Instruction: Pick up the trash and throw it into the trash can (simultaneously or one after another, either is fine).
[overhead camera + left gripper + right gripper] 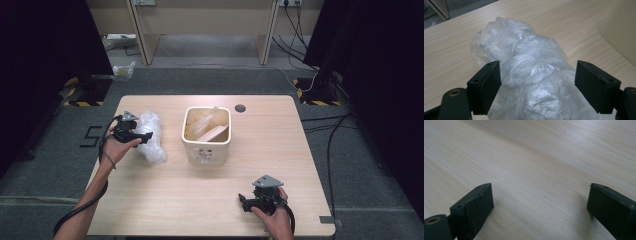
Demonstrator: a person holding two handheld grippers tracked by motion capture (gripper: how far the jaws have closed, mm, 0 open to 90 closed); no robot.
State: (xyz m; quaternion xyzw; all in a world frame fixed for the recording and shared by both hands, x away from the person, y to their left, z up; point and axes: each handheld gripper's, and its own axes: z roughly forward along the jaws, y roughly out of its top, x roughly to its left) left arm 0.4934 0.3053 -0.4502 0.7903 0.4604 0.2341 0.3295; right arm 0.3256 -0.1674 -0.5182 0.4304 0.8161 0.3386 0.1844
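Note:
A crumpled clear plastic bag (150, 136) lies on the left part of the wooden table (165, 200). My left gripper (145, 136) is open, its jaws on either side of the bag (534, 75), which bulges up between them. A cream bin (206, 134) holding clear plastic and a brown card-like piece stands at the table's middle. My right gripper (244, 201) is open near the front right edge, low over bare wood (536, 170), with nothing between its jaws.
A small dark round hole (240, 108) sits in the table behind the bin. Cables (330, 150) trail over the grey floor to the right. Desk legs (142, 35) and dark curtains stand beyond the table.

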